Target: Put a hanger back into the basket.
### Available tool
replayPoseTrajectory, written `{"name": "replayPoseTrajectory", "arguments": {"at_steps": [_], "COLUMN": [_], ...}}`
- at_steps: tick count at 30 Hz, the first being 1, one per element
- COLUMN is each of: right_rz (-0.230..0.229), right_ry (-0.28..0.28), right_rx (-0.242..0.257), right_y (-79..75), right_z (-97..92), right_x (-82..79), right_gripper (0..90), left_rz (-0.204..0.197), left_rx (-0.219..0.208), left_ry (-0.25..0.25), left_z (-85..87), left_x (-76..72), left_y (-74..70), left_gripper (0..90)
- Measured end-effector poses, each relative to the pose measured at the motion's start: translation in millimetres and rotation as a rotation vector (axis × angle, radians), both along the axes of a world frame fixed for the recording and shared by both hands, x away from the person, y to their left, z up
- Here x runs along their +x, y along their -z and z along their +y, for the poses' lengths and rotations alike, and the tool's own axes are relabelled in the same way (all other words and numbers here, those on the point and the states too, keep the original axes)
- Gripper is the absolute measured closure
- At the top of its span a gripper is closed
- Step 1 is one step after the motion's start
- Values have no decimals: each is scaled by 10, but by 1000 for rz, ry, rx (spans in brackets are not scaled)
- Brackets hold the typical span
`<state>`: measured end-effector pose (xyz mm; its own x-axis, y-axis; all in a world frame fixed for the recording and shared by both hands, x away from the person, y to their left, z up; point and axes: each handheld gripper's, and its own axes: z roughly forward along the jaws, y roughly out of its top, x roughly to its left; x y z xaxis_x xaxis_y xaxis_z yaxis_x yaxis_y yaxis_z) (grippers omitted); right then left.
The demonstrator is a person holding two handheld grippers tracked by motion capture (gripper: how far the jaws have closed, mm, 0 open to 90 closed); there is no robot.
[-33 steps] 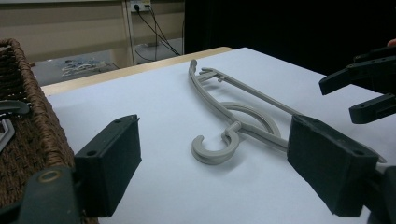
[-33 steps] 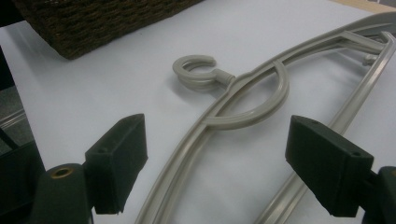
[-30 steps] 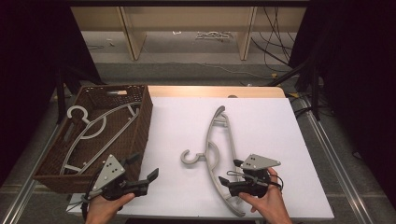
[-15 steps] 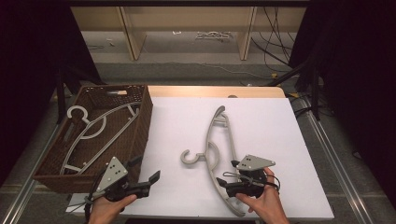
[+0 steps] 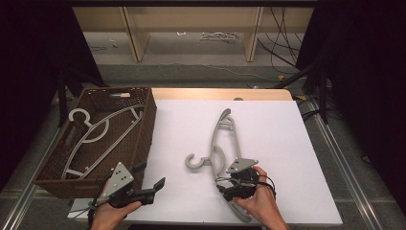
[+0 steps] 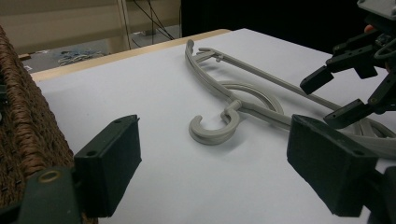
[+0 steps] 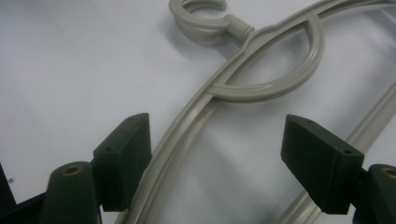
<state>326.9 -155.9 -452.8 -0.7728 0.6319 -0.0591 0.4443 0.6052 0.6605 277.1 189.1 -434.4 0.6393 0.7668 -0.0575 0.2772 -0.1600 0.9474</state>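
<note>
White surface (image 5: 287, 143) lies bare right of hanger (image 5: 225, 139); we note both grippers, left gripper (image 5: 148, 181) and right gripper (image 5: 229, 184), spread.

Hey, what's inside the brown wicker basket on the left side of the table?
One grey plastic hanger lies in the wicker basket, its hook toward the far left corner. The near wall hides the basket's front floor, so anything low there cannot be seen.

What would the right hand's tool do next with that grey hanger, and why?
Probably lower and close. The right tool is open, its jaws either side of the hanger's arm on the white table, not yet pinching it.
</note>
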Motion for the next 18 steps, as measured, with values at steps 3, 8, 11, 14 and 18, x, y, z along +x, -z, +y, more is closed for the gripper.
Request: {"name": "replayPoseTrajectory", "arguments": {"at_steps": [3,8,11,14,18], "right_rz": [40,83,113,150,187], "right_ry": [15,19,18,22,36], "right_rx": [-28,-39,-58,-68,-70], "right_y": [28,62,87,106,132], "right_z": [48,124,183,237,283], "right_x": [22,55,100,149,190], "right_gripper": [259,290,338,394,435], "left_rz": [-8,-12,-4,-11,-14], "left_rx": [15,6,5,12,11], "left_ry": [8,10,0,2,1], "left_z": [3,2,2,10,12], "left_x": [6,10,-2,1,0], "left_y": [1,11,4,1,0], "left_gripper": [176,177,179,181,187]}}
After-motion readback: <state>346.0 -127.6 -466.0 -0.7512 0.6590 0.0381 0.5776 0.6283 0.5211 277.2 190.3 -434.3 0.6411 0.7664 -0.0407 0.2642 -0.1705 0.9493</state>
